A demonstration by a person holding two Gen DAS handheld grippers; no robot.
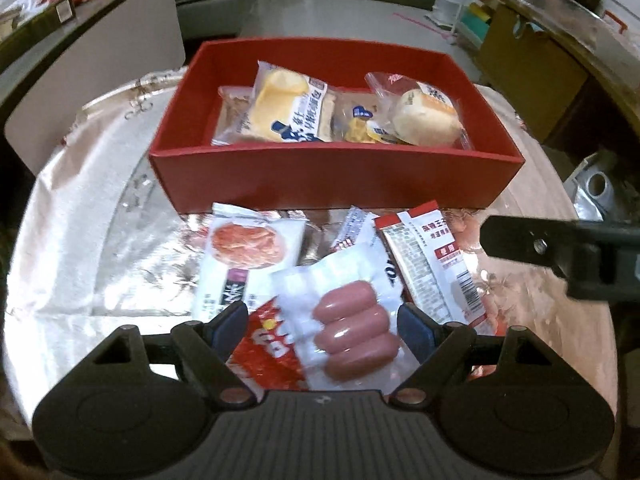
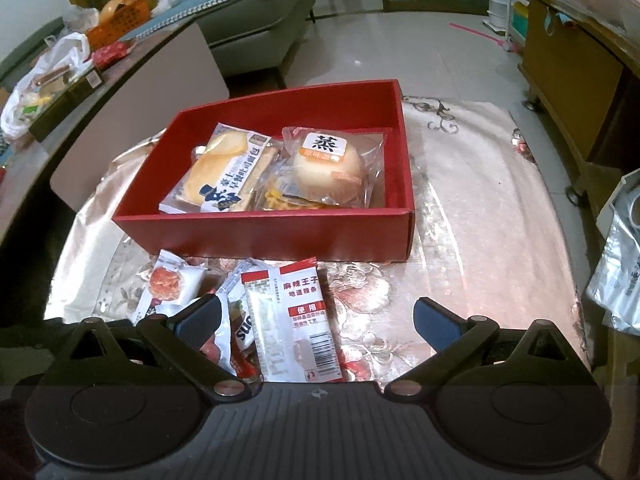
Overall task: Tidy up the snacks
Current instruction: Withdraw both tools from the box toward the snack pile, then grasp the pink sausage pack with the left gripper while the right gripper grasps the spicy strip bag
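A red box [image 1: 336, 178] [image 2: 256, 236] stands on the table and holds a yellow bread pack [image 1: 286, 110] [image 2: 218, 172], a round bun pack [image 1: 426, 116] [image 2: 330, 168] and smaller wrapped snacks. In front of it lies a loose pile: a sausage pack [image 1: 352, 336], a white pack with a red meat picture [image 1: 248, 248] [image 2: 168, 284], a red-and-white spicy strip pack [image 1: 430, 264] [image 2: 296, 320] and a red wrapper [image 1: 268, 352]. My left gripper [image 1: 322, 326] hangs open just above the sausage pack, pads on either side, not touching. My right gripper [image 2: 316, 320] is open over the strip pack.
A shiny floral cloth [image 2: 460, 248] covers the table, bare to the right of the box. A silver bag [image 2: 616, 272] sits at the right edge. The right gripper's finger [image 1: 536, 244] reaches in from the right in the left wrist view. A sofa [image 2: 256, 20] and wooden cabinet [image 2: 568, 72] stand beyond.
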